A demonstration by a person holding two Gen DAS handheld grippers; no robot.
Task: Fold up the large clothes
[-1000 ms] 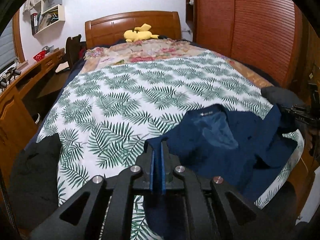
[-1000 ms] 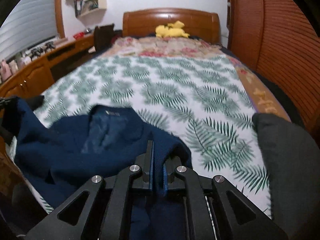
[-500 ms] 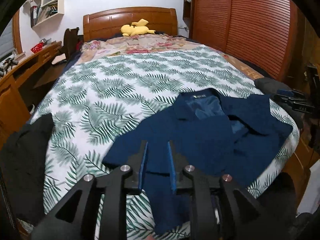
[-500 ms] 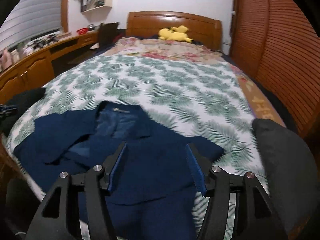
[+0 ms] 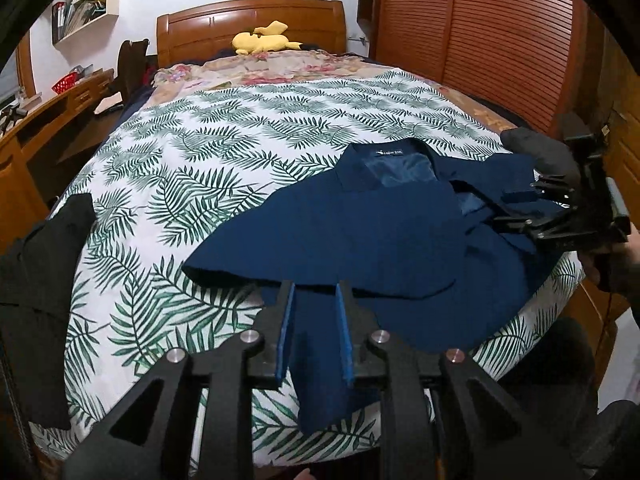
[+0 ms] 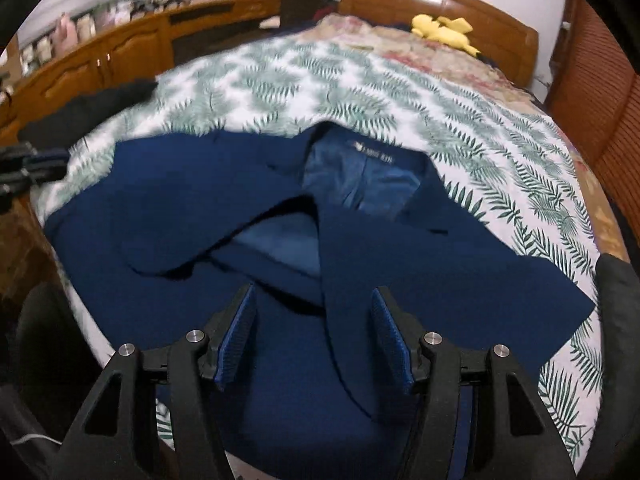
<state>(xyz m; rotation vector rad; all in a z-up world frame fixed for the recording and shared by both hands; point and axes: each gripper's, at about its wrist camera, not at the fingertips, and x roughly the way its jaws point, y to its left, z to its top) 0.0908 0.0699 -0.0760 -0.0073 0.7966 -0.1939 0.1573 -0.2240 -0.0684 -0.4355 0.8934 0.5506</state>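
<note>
A navy blue jacket point(image 5: 360, 232) lies spread at the foot of the bed, collar and label toward the headboard, lining showing. My left gripper point(image 5: 316, 292) hovers over its near hem. The jaws stand a little apart and the pads do not press the cloth below. My right gripper point(image 6: 313, 300) hangs wide open above the jacket point(image 6: 200, 208), over its front panel, gripping nothing. In the left wrist view the right gripper point(image 5: 508, 208) sits at the jacket's right side, held by a hand. The left gripper point(image 6: 36, 164) shows blurred at the right wrist view's left edge.
The bed has a leaf-print cover point(image 5: 224, 140) and a wooden headboard with a yellow plush toy point(image 5: 264, 40). A black garment point(image 5: 36, 280) lies at the bed's left corner, a dark grey one point(image 6: 616, 320) at the right. A slatted wooden wardrobe point(image 5: 500, 40) flanks the right, a desk point(image 5: 24, 140) the left.
Both grippers were shut on the jacket a second ago and have let it go. The jacket now lies flat on the bed. The right gripper has swung sideways and tilted.
</note>
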